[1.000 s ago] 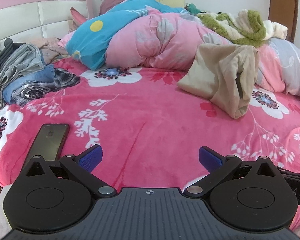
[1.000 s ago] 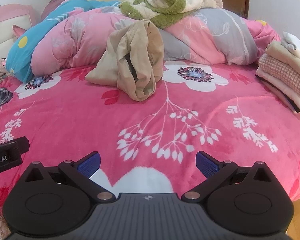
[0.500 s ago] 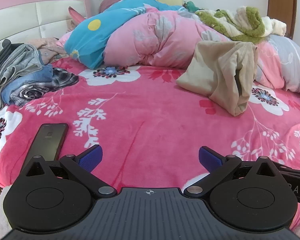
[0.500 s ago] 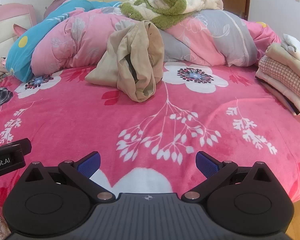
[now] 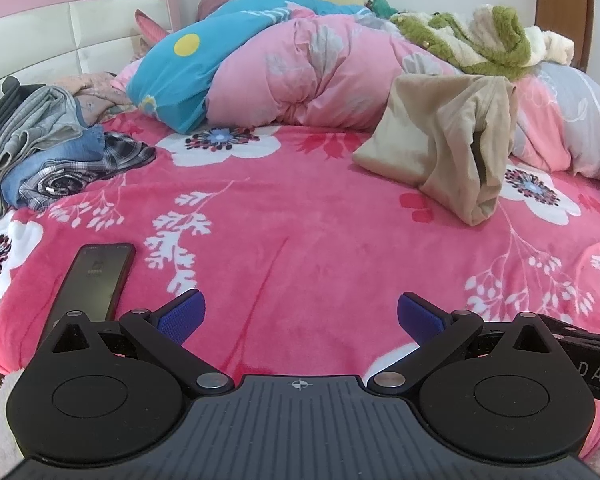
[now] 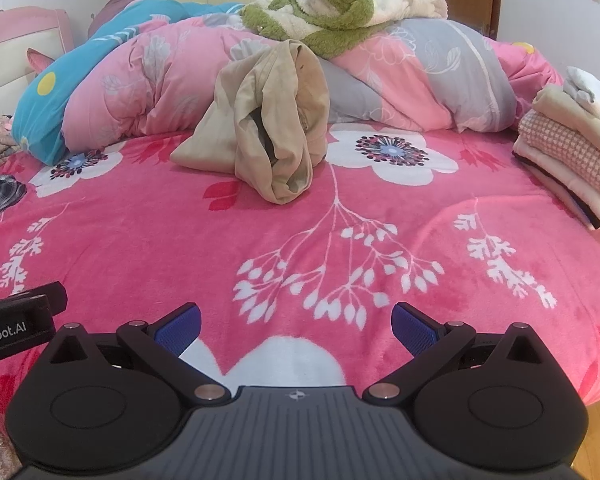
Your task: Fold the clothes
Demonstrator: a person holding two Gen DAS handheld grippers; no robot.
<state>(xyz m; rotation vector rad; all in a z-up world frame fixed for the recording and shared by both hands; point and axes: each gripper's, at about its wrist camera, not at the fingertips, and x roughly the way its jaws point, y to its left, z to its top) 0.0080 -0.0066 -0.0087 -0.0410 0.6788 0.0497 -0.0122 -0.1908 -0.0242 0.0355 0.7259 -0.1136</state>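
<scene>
Both grippers hang low over the near edge of the bed, each with its jaws spread wide and nothing between them. The left gripper sits over bare pink blanket, with a phone lying just beside its left finger. The right gripper hovers close on its right, over a white flower in the print.

What matters now is the beige garment, and it lies ahead of both, well apart from either one. It is slumped against the foot of the pink quilt heaped along the far side of the bed: upper part propped on the quilt, lower end spilling toward the grippers in a rolled hump. Its long axis runs from the quilt down toward the near edge, tilting a little to the right.

From the left gripper the garment lies ahead and to the right; from the right gripper it lies nearly straight ahead, slightly left. I'd judge the right one nearer its hanging end, the left better set for the flat corner spread toward the blue pillow.

Unfolded clothes are heaped left of the quilt, and a folded stack sits right of it.
</scene>
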